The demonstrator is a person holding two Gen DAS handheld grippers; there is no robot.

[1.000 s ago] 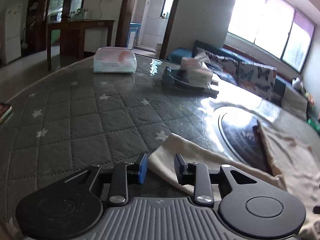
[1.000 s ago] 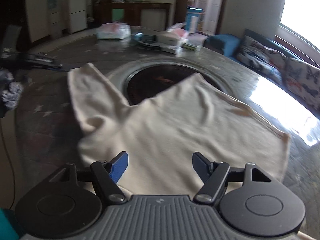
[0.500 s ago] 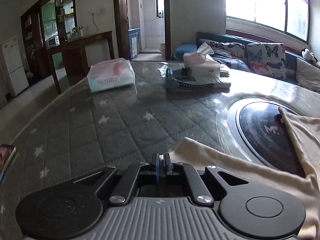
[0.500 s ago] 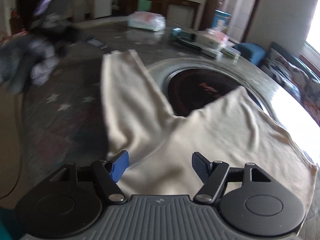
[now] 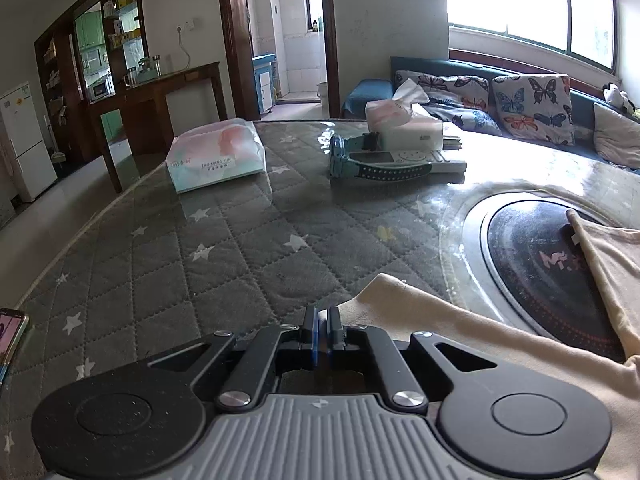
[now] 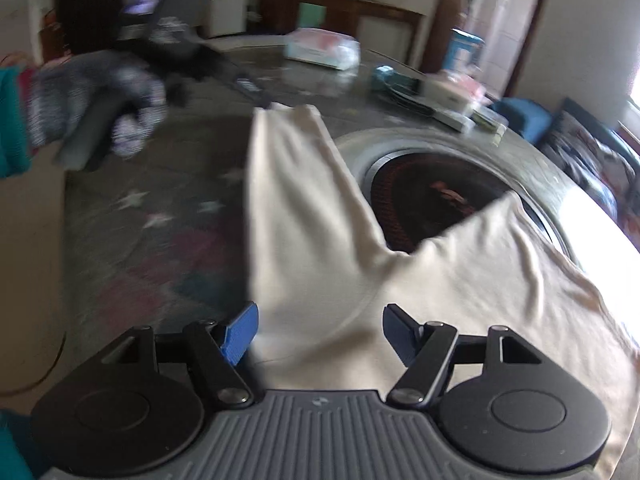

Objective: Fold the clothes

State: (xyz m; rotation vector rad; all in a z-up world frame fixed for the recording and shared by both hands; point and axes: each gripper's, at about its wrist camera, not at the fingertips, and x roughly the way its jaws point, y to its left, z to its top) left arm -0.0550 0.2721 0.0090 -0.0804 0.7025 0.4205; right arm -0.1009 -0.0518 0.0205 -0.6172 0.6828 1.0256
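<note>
Matt cream cloth garment (image 6: 460, 280) on glossy quilted tbl cover (image 5: 224, 264).

I read "ZHU XIANG YUN" on the tissue pack (image 5: 216, 156) ahead of my left jaws; other marks are illegible

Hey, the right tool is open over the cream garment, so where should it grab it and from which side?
Probably the near hem of the cream garment, lying flat between the fingers of the open right tool. Come in low from the near table edge, sliding one finger under the cloth. The far sleeve end is out by the left tool, which looks closed, though whether it pinches cloth isn't visible.
</note>
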